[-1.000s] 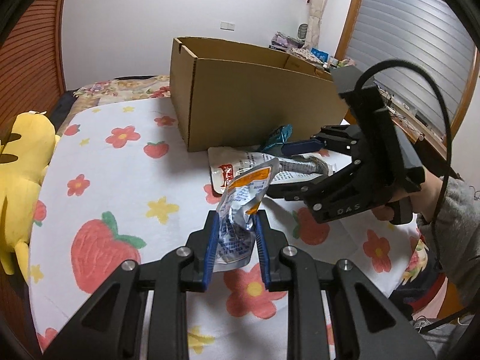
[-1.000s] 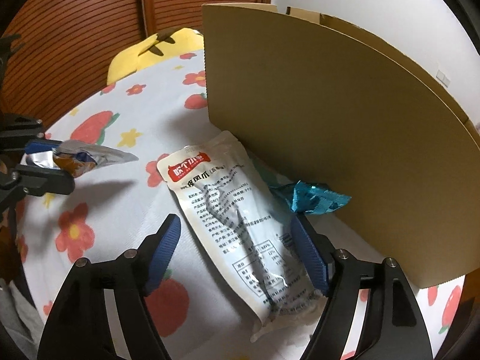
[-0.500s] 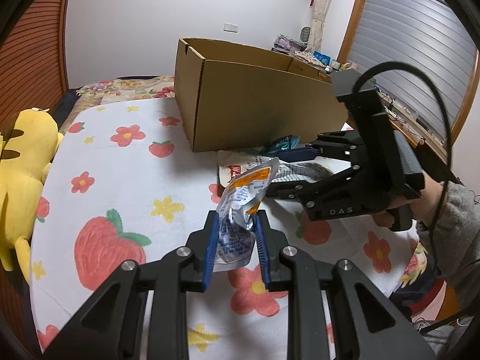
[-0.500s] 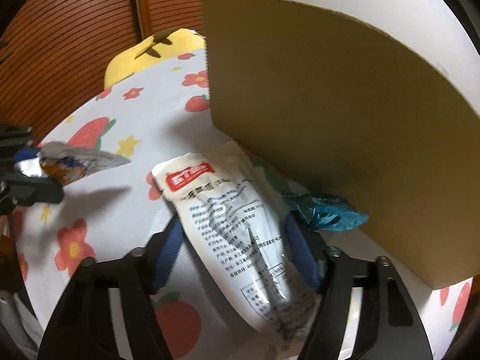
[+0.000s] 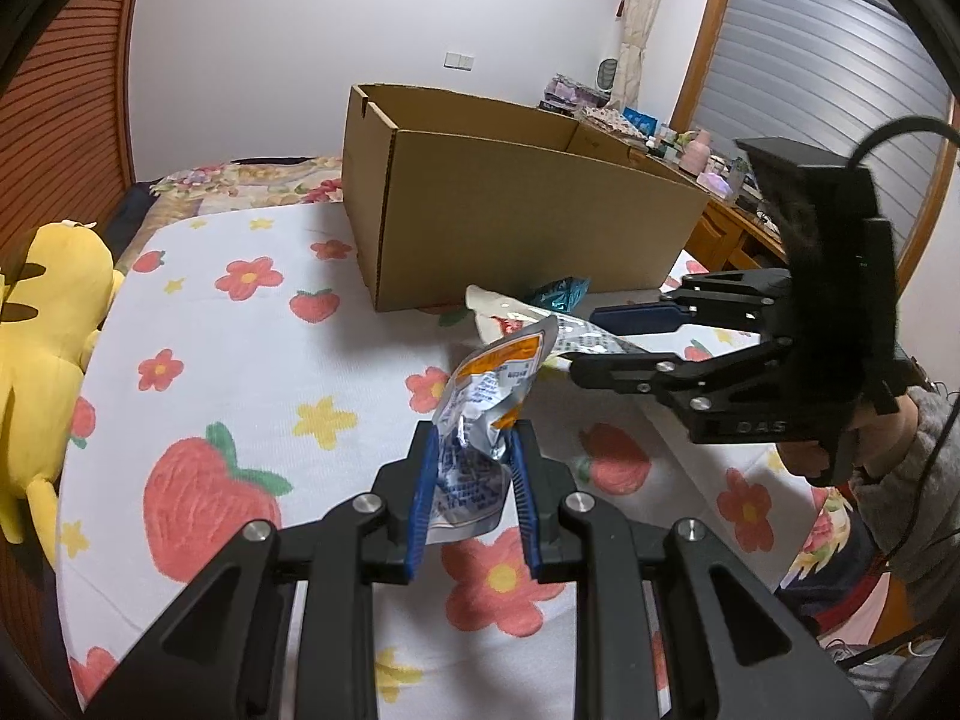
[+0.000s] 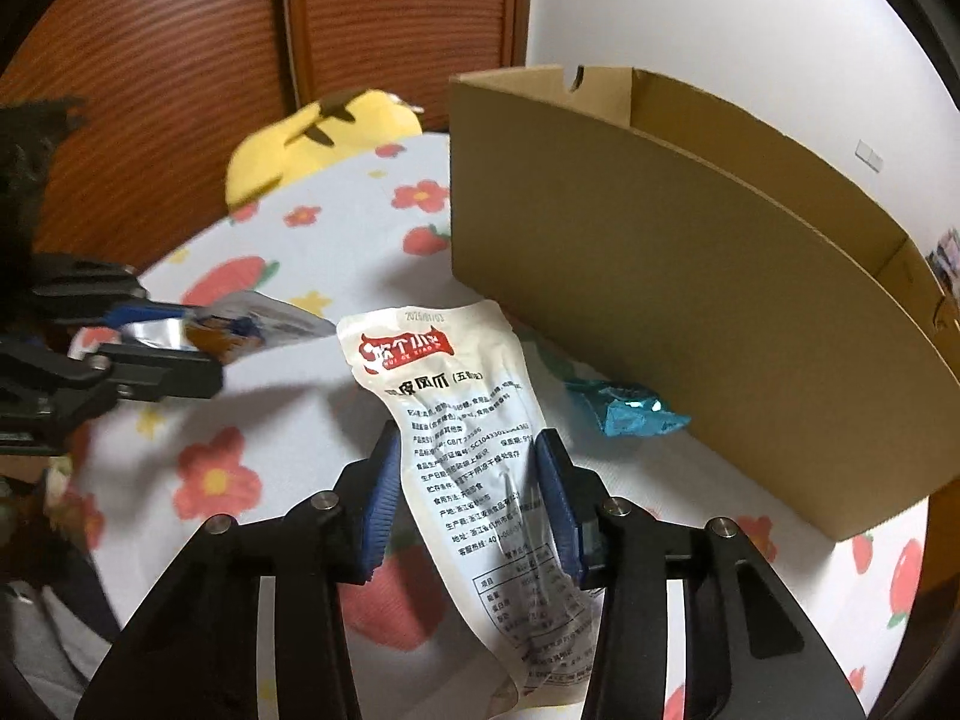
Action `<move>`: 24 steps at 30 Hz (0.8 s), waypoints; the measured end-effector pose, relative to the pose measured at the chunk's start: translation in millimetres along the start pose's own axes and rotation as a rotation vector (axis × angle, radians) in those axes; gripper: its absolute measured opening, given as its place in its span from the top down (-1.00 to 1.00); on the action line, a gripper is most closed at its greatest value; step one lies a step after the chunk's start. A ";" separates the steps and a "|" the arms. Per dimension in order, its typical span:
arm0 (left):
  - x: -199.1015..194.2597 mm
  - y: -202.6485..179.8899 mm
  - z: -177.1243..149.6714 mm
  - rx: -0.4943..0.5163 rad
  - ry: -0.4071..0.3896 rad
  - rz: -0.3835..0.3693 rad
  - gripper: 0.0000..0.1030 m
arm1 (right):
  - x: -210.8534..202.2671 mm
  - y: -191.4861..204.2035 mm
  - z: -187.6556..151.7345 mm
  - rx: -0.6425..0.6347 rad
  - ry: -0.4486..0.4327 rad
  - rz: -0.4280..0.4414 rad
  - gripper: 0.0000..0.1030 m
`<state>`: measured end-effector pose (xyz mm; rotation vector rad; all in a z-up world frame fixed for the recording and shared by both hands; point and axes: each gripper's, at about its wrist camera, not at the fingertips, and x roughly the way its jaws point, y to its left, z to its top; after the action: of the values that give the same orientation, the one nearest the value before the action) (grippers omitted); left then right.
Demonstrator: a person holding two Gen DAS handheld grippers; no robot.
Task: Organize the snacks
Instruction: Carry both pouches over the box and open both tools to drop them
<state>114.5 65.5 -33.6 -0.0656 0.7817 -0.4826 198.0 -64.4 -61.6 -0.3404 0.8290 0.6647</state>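
Silver foil packet (image 5: 480, 414) clamped in my left gripper (image 5: 471, 480), white pouch (image 6: 474, 456) pinched in my right gripper (image 6: 468, 504), both lifted. Cardboard box (image 5: 510, 204) waits ahead; a teal wrapper (image 6: 624, 411) lies beyond my right fingertips. Nothing visibly boxed yet, I'd say.

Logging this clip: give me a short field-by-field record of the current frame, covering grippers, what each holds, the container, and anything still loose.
left gripper: shut on silver-orange pouch, held above the cloth
right gripper: shut on white snack pack, lifted clear of the cloth
container: cardboard box, open top, standing on the cloth; contents not visible
loose snack: teal wrapper, lying on the cloth beside the box wall
surface: strawberry-and-flower cloth
bystander item: yellow plush toy at the cloth's edge
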 end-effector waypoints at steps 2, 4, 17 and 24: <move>-1.3 -0.8 1.1 -0.001 -0.005 0.001 0.59 | -6.2 1.0 -0.5 0.005 -0.014 0.002 0.14; -3.6 -2.2 2.9 0.001 -0.014 0.005 0.59 | -12.8 2.6 -1.3 0.006 -0.030 0.004 0.14; -8.9 -15.9 20.6 0.027 -0.065 0.043 0.58 | -57.3 -2.5 -17.3 0.039 -0.118 -0.008 0.13; -4.9 -20.7 25.3 0.029 -0.074 0.045 0.58 | -77.1 -13.0 -29.8 0.084 -0.153 -0.034 0.13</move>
<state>120.8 46.3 -7.5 -0.0388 0.7025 -0.4458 151.8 -121.1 -21.0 -0.2241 0.7018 0.6145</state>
